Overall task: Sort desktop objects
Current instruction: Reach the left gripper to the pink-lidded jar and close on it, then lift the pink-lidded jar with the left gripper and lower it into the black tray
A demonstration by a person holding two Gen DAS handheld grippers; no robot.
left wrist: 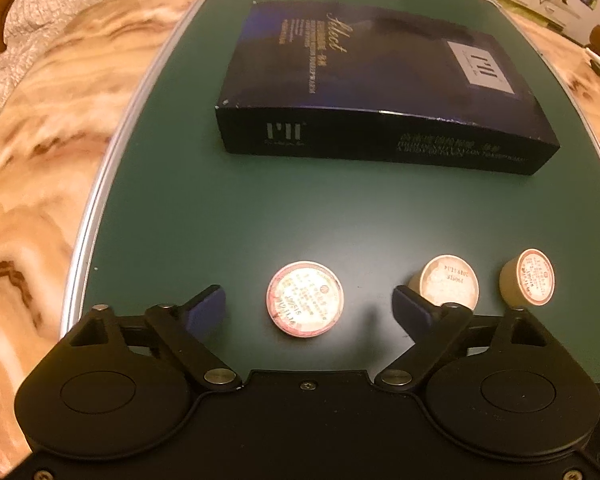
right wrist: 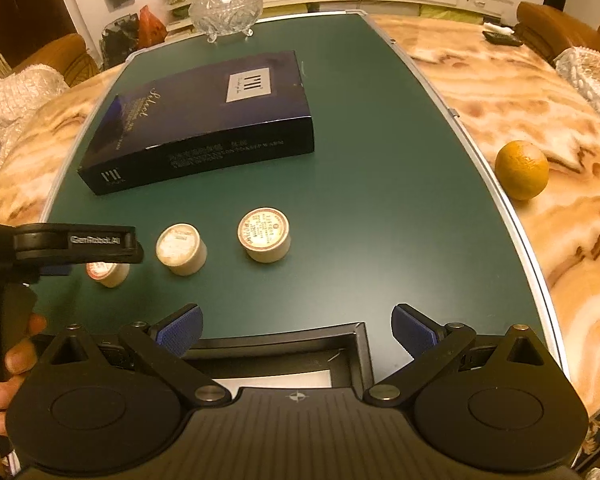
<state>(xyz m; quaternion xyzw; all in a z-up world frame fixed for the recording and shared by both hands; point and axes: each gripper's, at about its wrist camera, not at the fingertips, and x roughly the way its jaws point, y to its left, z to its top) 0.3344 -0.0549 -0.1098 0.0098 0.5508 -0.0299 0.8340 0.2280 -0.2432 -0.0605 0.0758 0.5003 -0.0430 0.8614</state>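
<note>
Below, round paper-lidded tubs [left wrist: 305, 299] dot smooth green mat [left wrist: 260, 208]

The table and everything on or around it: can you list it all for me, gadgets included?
green mat: one, dark green with a silver edge, on the marble-patterned table.
box: one, dark blue and black, flat on the mat's far part.
round containers: three, cream with printed lids, in a row on the near mat.
orange: one, on the table right of the mat.
glass bowl: one, clear, at the mat's far edge.
black tray: one, near edge, beneath the right hand-held gripper.
left hand-held gripper: black with blue pads, open around the leftmost container.
right hand-held gripper: open, empty.
hand: gripping the left handle.
</note>
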